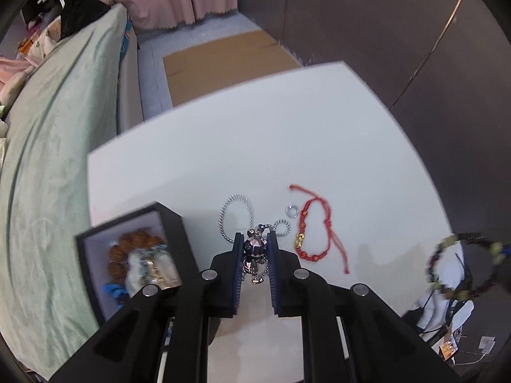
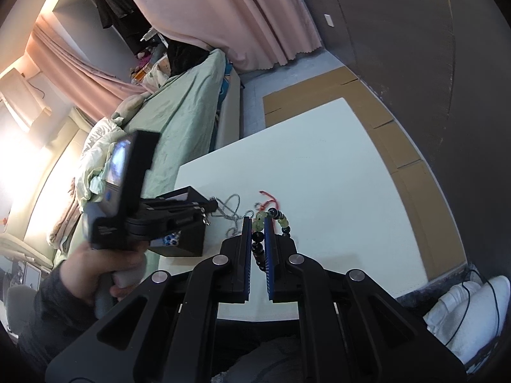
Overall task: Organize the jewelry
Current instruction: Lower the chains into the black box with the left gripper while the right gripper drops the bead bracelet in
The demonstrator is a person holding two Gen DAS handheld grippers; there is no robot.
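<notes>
My left gripper [image 1: 254,239] is shut on a silver bear-shaped pendant [image 1: 254,253] whose silver chain [image 1: 235,214] trails onto the white table [image 1: 287,134]. A black jewelry box [image 1: 140,255] at its left holds brown beads and other pieces. A red string bracelet [image 1: 314,233] with gold beads and a small silver ring [image 1: 291,211] lie to the right. My right gripper [image 2: 258,223] is shut on a dark-and-green bead bracelet [image 2: 271,223], held above the table; it also shows in the left wrist view [image 1: 463,265]. The left gripper [image 2: 210,207] shows in the right wrist view by the chain [image 2: 233,210].
A bed with a green sheet [image 1: 48,159] runs along the table's left side. Flat cardboard [image 1: 223,60] lies on the floor beyond the table. A dark wall [image 1: 399,32] stands to the right. White items and cables [image 2: 472,309] lie on the floor at lower right.
</notes>
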